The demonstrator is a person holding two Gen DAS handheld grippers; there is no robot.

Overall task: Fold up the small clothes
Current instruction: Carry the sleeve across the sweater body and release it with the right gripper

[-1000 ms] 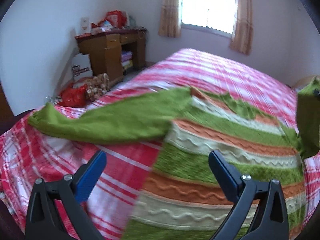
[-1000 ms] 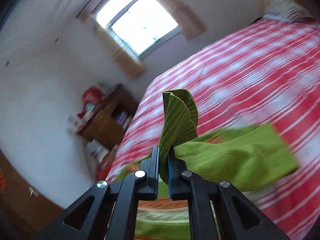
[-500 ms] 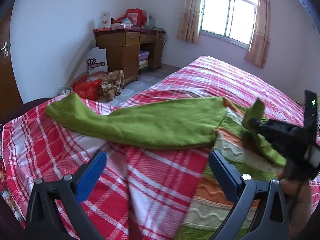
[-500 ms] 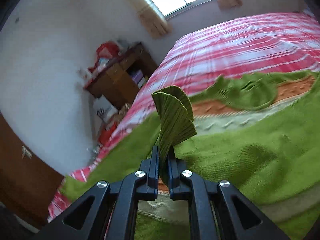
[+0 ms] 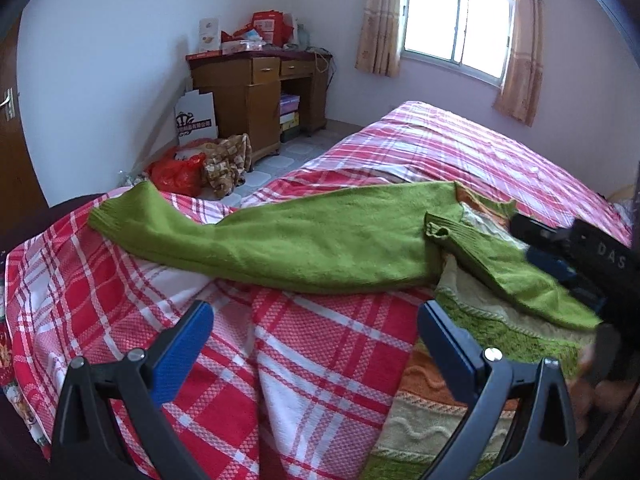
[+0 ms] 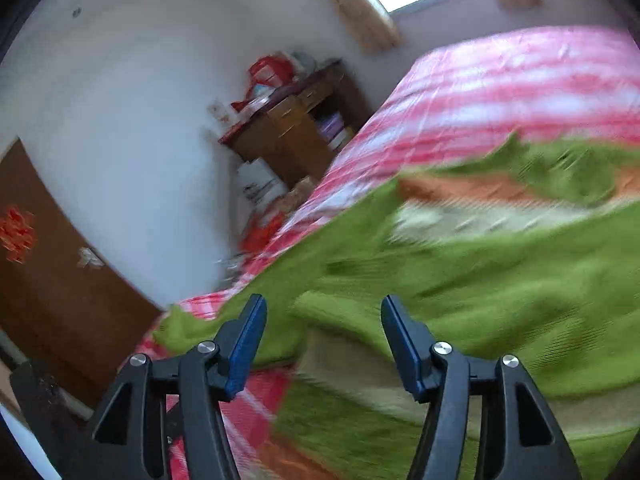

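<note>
A knitted sweater (image 5: 472,364) with green, orange and cream stripes lies flat on the bed. Its left sleeve (image 5: 272,244) stretches out to the left across the bedspread. The right sleeve (image 5: 500,264) lies folded across the sweater's body, its ribbed cuff (image 5: 440,230) loose. My right gripper (image 6: 322,338) has its jaws opening just above that sleeve (image 6: 480,280), nothing pinched between them; in the left wrist view the right gripper (image 5: 560,256) shows at the far right edge. My left gripper (image 5: 316,340) hovers open over the bedspread beside the sweater's hem.
The bed (image 5: 320,360) has a red and white plaid cover. A wooden desk (image 5: 256,92) piled with boxes stands against the far wall, bags (image 5: 180,172) on the floor beside it. A curtained window (image 5: 456,20) is behind. A brown door (image 6: 48,280) is at left.
My right gripper carried the cuff down and across onto the sweater's body, then opened and let it go. The sleeve now lies folded over. The left gripper stayed open, shifting slightly.
</note>
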